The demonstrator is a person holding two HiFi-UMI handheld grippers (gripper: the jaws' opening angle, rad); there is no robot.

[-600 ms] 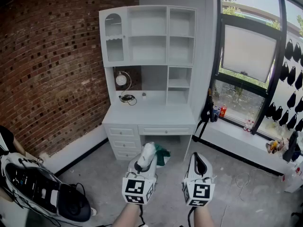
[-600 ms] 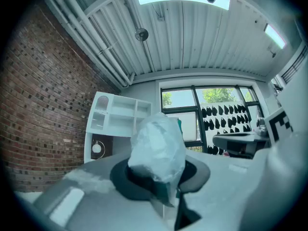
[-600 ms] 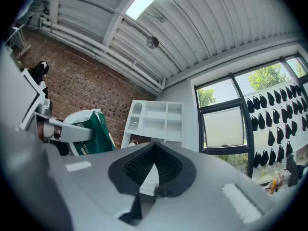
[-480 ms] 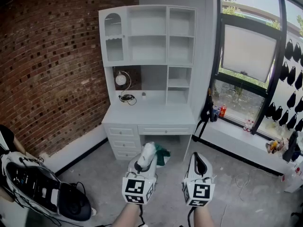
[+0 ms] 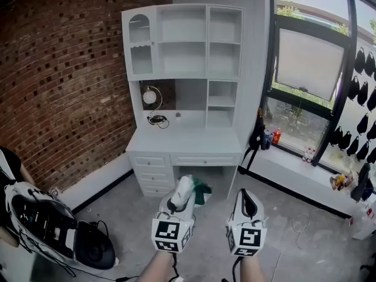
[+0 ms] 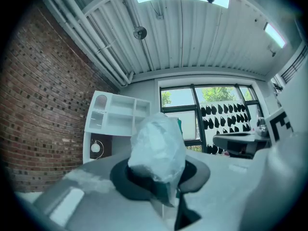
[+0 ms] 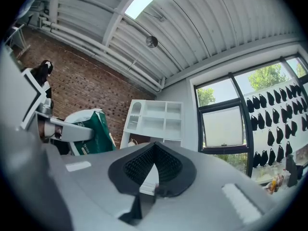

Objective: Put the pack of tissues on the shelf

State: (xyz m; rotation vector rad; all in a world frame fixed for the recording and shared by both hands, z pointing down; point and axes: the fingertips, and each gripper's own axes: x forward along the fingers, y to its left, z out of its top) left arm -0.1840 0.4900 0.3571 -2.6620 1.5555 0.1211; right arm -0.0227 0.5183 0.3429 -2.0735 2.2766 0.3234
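Observation:
In the head view my left gripper (image 5: 181,196) is shut on the pack of tissues (image 5: 186,186), a white crinkly plastic pack with a green side, held above the floor in front of the desk. In the left gripper view the pack (image 6: 157,146) fills the space between the jaws of that gripper (image 6: 161,179). My right gripper (image 5: 247,201) hovers beside it, shut and empty; its ribbed pads (image 7: 144,165) meet. The white shelf unit (image 5: 184,42) stands on the desk (image 5: 185,141) ahead, its compartments bare. From the right gripper view the pack (image 7: 92,131) shows at the left.
A round desk lamp (image 5: 151,97) and a coiled cable (image 5: 157,121) sit at the desk's back left. A black and white bag (image 5: 50,228) lies on the floor at the left. Brick wall on the left; window ledge with bottles (image 5: 272,138) on the right.
The head view has tilted very slightly. Both grippers keep their places and the pack stays in the left jaws.

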